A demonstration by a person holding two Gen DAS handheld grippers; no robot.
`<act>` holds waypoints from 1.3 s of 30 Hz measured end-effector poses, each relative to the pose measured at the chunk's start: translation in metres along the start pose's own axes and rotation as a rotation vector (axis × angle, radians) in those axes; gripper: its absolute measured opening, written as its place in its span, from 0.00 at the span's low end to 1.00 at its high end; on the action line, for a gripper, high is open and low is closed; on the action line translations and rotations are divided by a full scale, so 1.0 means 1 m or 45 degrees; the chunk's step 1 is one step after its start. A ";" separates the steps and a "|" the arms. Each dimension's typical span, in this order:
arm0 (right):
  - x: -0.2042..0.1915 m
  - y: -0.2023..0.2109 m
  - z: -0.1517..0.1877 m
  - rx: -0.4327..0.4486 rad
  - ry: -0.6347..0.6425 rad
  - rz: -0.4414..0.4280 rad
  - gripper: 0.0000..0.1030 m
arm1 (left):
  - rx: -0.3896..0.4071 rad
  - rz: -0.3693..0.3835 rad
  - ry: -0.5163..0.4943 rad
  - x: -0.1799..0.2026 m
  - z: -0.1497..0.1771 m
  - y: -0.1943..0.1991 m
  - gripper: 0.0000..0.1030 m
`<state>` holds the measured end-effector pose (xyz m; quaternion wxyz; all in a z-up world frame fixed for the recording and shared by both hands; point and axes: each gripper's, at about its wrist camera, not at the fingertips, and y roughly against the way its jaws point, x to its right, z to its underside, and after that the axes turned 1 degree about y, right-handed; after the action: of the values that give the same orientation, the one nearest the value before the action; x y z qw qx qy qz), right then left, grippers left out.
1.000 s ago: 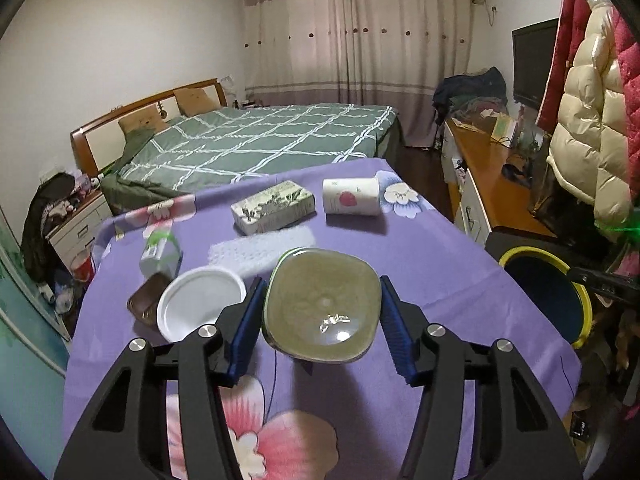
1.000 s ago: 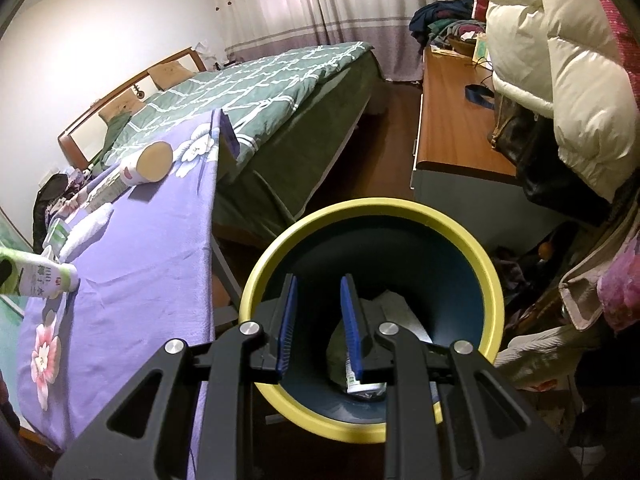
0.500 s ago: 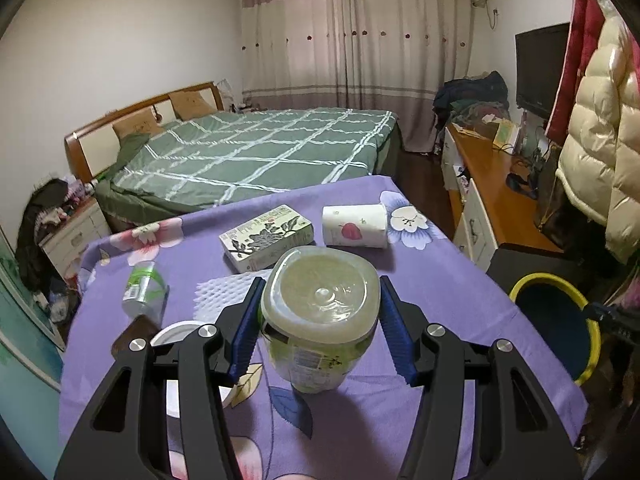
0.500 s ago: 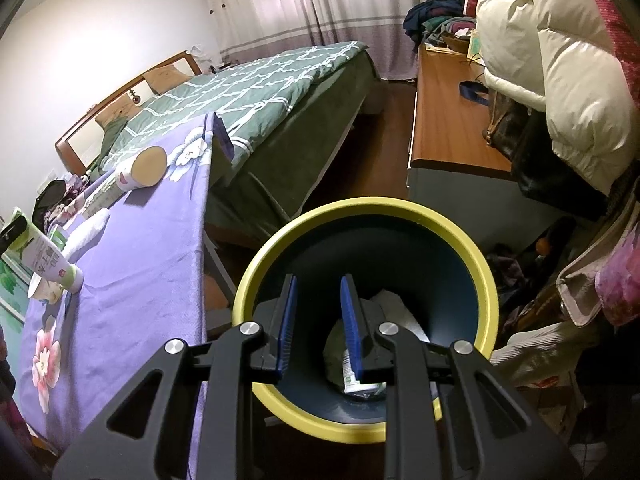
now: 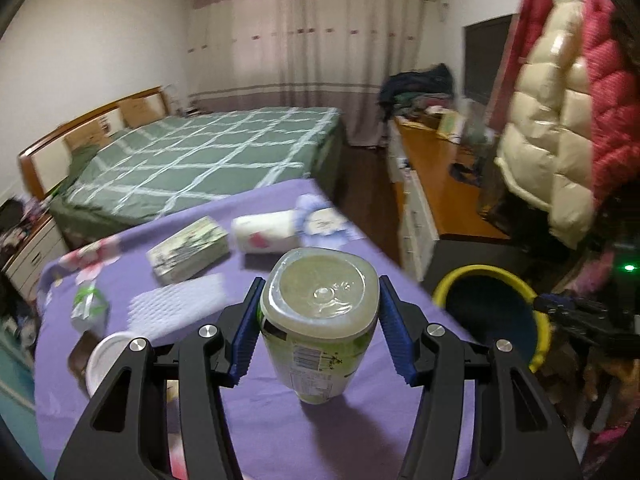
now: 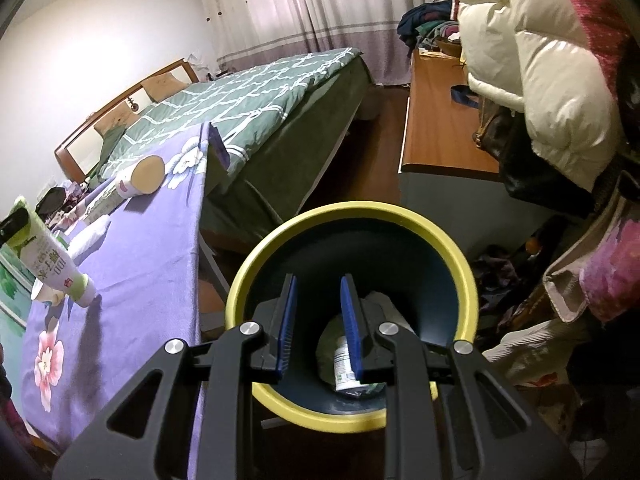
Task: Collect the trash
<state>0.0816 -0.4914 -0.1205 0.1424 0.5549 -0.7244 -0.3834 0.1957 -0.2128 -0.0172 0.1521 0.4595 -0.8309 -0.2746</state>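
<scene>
Gripping the green-labelled bottle (image 5: 320, 320) above the purple table (image 5: 280, 432), your left gripper (image 5: 319, 328) is clamping its sides; your right gripper (image 6: 318, 320) is hanging slightly parted and empty over the yellow-rimmed bin (image 6: 466, 280).

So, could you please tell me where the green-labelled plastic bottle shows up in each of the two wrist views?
Left wrist view: the bottle sits at centre, gripped between the left gripper's blue pads, its base facing the camera.
Right wrist view: the same bottle is at the far left edge, tilted cap-down over the purple tablecloth.
Shared landmark: the yellow-rimmed bin, lower right in the left view, centre in the right.
</scene>
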 end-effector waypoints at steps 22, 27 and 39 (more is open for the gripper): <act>0.070 0.025 0.018 0.023 -0.162 0.067 0.27 | -0.136 0.369 -0.208 0.191 -0.014 -0.087 0.53; 0.071 0.024 0.018 0.025 -0.164 0.055 0.27 | -0.144 0.336 -0.193 0.192 -0.003 -0.092 0.69; 0.032 0.010 0.017 -0.016 -0.063 -0.026 0.27 | -0.067 0.098 0.066 0.068 0.019 -0.021 0.83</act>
<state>0.0526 -0.5125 -0.1317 0.1240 0.5519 -0.7194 -0.4030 0.1644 -0.2735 -0.0449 0.1960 0.4300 -0.8362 -0.2782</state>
